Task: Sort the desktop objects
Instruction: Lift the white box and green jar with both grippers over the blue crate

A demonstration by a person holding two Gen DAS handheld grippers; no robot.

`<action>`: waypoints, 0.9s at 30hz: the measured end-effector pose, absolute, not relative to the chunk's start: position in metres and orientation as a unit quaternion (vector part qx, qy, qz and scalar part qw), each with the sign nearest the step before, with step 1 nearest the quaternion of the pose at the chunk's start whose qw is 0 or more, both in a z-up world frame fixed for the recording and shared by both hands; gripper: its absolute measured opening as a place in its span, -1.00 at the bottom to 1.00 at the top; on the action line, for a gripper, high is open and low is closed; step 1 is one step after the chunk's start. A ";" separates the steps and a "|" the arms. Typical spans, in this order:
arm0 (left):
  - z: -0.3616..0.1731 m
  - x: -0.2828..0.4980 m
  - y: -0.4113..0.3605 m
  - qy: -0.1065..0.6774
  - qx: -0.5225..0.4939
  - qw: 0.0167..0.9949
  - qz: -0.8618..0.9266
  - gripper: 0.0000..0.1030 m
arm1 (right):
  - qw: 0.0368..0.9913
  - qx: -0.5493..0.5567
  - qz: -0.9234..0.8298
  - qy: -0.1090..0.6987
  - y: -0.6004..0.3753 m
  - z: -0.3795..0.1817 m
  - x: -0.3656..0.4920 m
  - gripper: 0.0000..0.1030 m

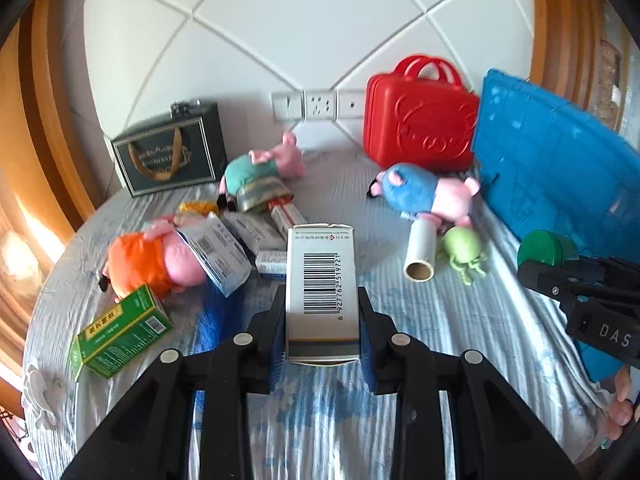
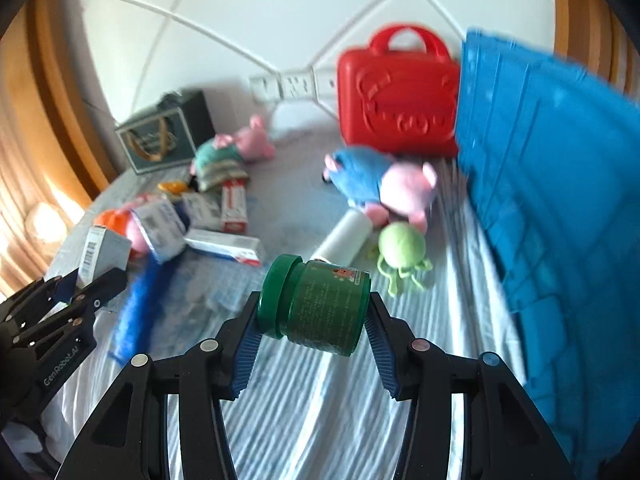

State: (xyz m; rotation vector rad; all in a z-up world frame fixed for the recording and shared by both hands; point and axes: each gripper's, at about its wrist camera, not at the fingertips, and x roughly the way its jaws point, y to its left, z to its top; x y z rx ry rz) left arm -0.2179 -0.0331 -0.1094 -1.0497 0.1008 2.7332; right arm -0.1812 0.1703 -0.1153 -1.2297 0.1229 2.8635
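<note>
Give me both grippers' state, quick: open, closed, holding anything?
Left gripper: closed on the white barcode box, held above the table.
Right gripper: closed on the green jar, lying sideways between its fingers.

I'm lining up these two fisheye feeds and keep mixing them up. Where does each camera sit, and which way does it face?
Left wrist: sits behind the left gripper, looking down across the table; its fingers clamp a white barcode box; the right gripper shows at the right edge.
Right wrist: sits behind the right gripper, facing likewise; it clamps a green jar; the left gripper shows at the left edge.
Shared: red case, blue bin, plush toys.
</note>
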 end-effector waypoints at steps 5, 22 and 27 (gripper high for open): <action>-0.085 -0.185 -0.029 0.033 -0.326 0.134 0.935 -0.42 | 0.026 -0.363 0.931 0.025 0.161 -0.086 -0.140 -0.04; 0.013 -0.083 0.141 0.044 -0.207 0.264 0.941 -0.42 | 0.109 -0.230 0.966 0.049 0.325 0.019 0.005 -0.04; 0.037 -0.047 0.240 0.056 -0.183 0.295 0.936 -0.42 | 0.114 -0.241 0.962 0.061 0.419 0.020 0.034 -0.04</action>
